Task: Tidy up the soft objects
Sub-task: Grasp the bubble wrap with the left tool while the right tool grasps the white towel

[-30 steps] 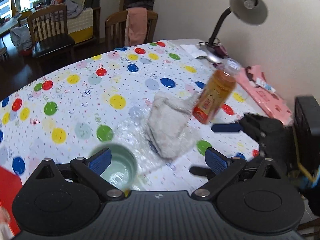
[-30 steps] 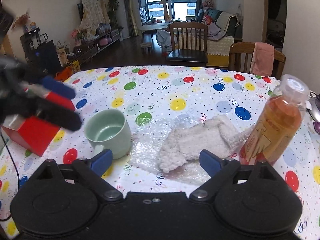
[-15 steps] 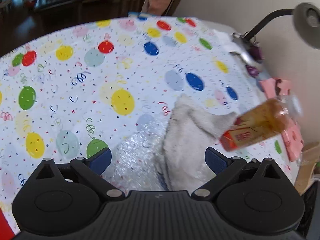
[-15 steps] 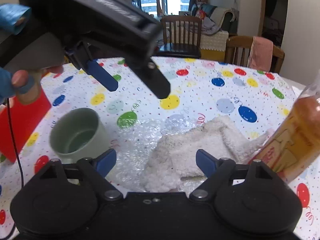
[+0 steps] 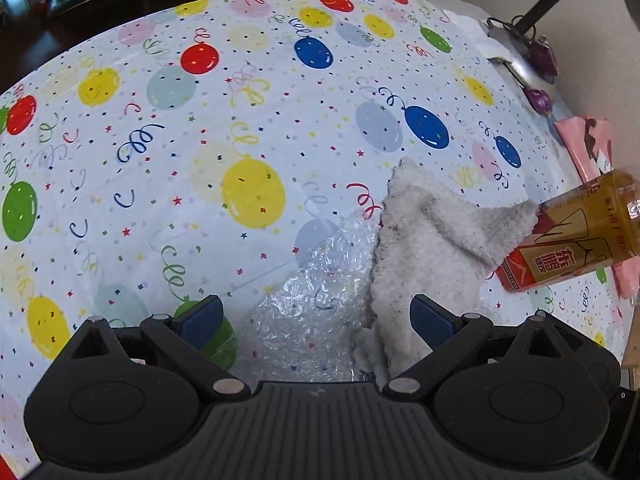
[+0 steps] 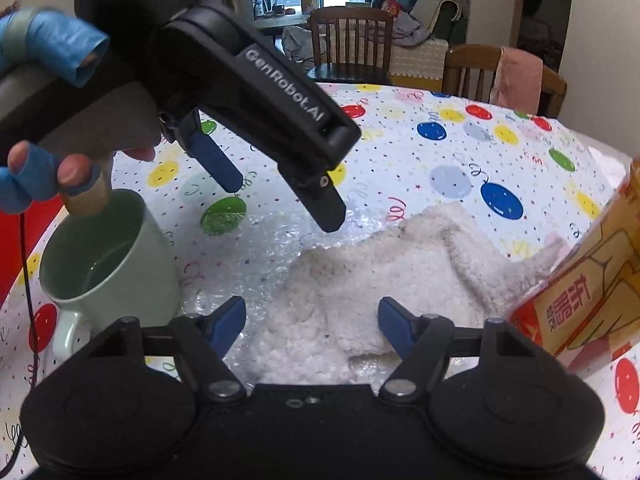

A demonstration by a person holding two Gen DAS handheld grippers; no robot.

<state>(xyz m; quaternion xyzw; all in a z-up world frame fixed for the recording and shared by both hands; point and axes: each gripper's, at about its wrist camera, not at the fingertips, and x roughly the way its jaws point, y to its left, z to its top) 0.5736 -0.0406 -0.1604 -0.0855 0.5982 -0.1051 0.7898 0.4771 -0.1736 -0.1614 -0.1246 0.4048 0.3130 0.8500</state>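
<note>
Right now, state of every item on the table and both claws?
White fluffy cloth: crumpled, lying partly on the bubble wrap.
Bubble wrap: flat under the cloth.
Green mug: upright, looks empty.
Drink bottle: upright beside the cloth.
Left claw: open above the wrap, holding nothing.
Right claw: closing over the cloth, not gripping.

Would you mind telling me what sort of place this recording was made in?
Most likely a home dining and living area: a table under a balloon-print cloth, wooden dining chairs around it, and a sofa heaped with blankets by large windows.
</note>
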